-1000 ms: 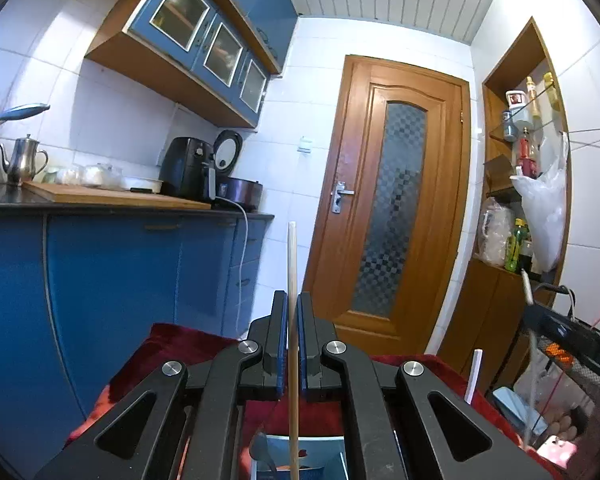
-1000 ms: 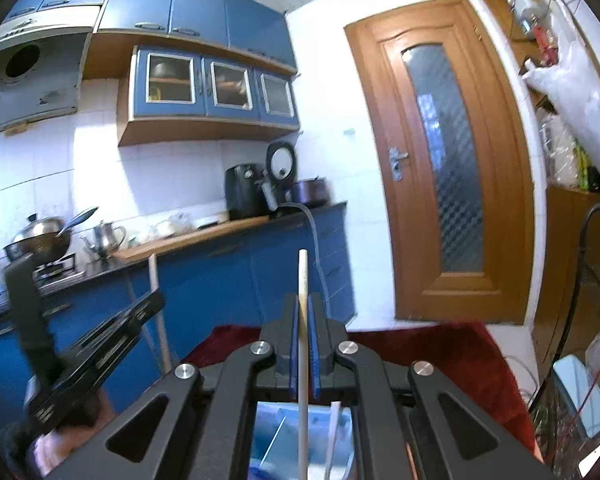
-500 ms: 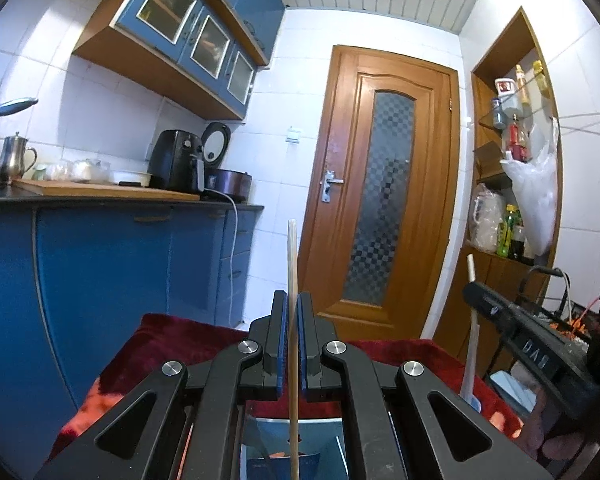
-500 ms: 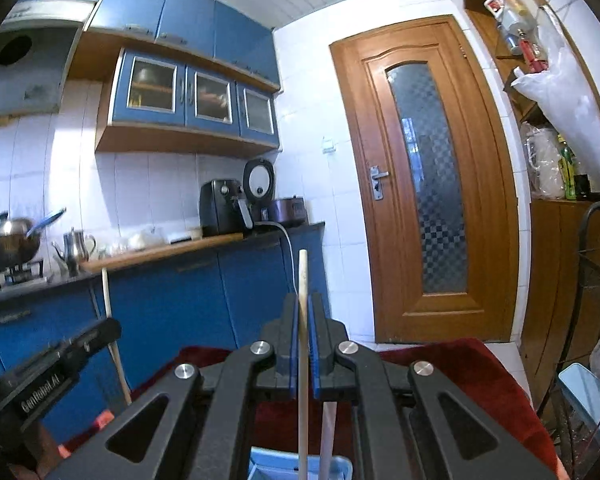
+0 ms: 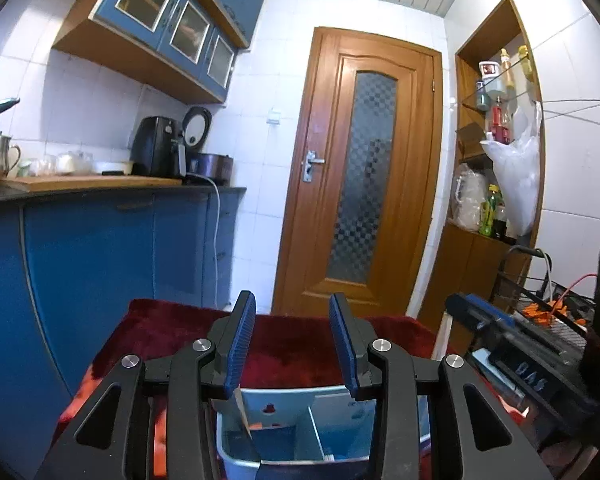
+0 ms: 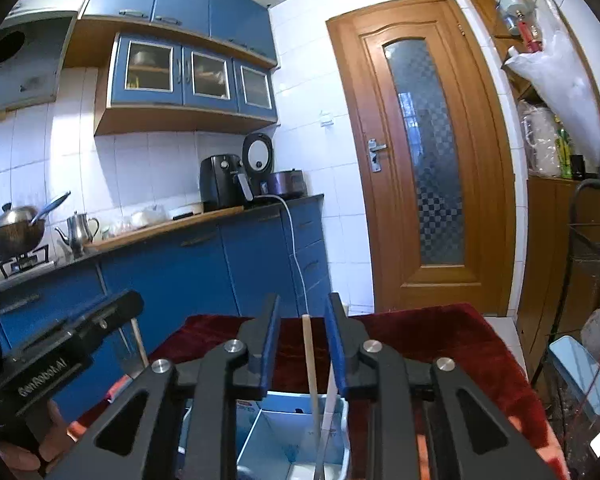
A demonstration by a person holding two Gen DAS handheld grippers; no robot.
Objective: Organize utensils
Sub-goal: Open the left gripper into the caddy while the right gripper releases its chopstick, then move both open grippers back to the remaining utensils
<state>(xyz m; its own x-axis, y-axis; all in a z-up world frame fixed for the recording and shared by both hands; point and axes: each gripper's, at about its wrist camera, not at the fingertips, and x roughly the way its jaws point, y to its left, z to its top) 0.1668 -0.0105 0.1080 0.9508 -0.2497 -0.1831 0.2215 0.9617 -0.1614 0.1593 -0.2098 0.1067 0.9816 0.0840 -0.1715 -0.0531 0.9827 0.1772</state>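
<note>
both jaws had just been opening: left gripper (image 5: 292,336) stood apart and empty, right gripper (image 6: 303,344) stood apart around a loose chopstick (image 6: 310,364) above the blue bin (image 6: 276,432).

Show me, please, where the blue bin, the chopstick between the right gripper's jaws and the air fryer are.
blue bin (image 6: 300,408): right wrist view, back wall.
chopstick (image 6: 309,354): right wrist view, upper shaft.
air fryer (image 6: 220,180): right wrist view, front of body.

A dark red cloth (image 5: 300,344) covers the table, with a pale blue divided bin (image 5: 328,408) on it
</note>
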